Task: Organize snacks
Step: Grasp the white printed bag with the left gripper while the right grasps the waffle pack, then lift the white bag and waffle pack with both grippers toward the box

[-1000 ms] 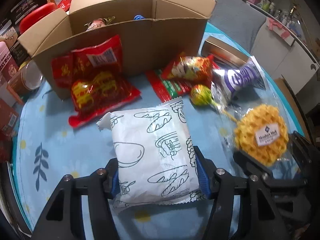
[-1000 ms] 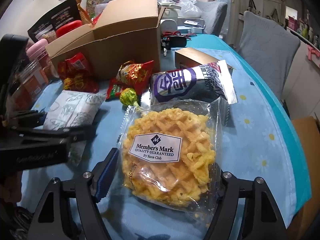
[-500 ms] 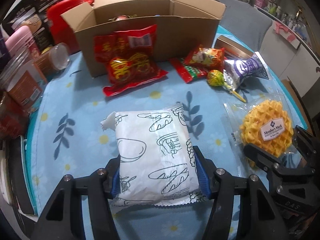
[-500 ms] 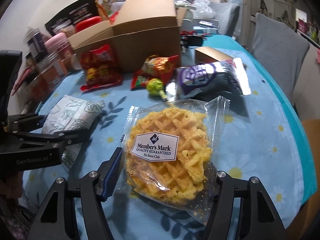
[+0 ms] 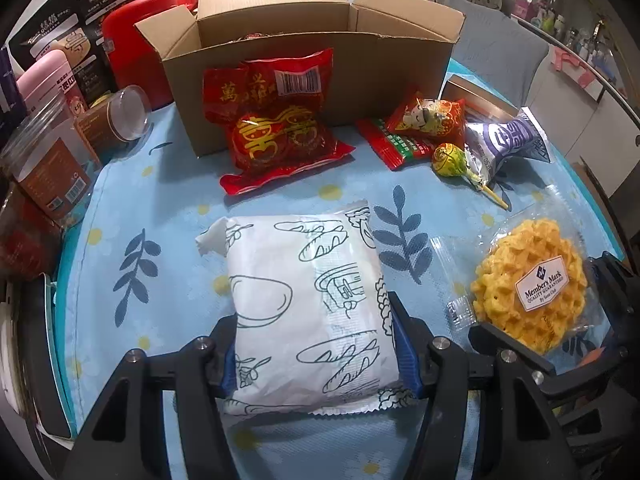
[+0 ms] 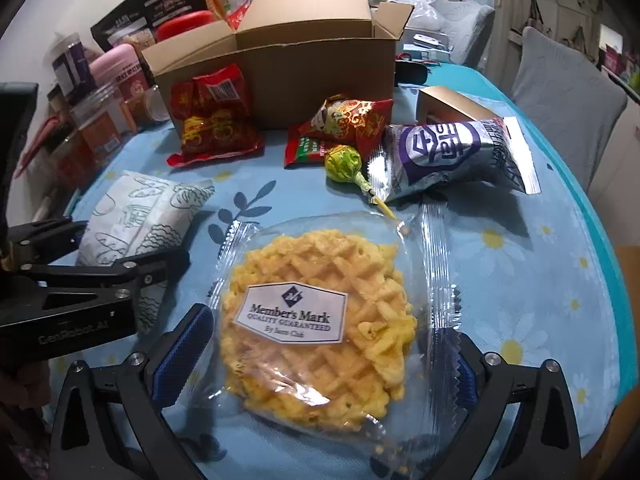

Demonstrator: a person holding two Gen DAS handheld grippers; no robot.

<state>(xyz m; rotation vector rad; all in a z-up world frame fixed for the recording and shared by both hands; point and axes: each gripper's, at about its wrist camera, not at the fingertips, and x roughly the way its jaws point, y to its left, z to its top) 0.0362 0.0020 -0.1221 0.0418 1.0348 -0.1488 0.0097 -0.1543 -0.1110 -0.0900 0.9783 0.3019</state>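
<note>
Gripping bread packet [image 5: 308, 304] and waffle [image 6: 320, 312] between fingers [image 5: 404, 352]

Both wrist views low, facing box [image 5: 308, 60]

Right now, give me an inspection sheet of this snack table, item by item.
Surface: light blue floral tablecloth, with snacks lying loose on it.
Job's things: white bread-print packet; clear-wrapped yellow waffle; open brown cardboard box; red foil snack bag leaning on the box front; small red cartoon pouch; green lollipop; purple-and-silver packet.
Clutter: clear plastic jars, red lidded canister, gold carton.
Grippers: left gripper shut on the bread-print packet; right gripper straddles the waffle, grip unclear.
Cables: nothing seen.
Surroundings: grey upholstered chair beside the table.
</note>
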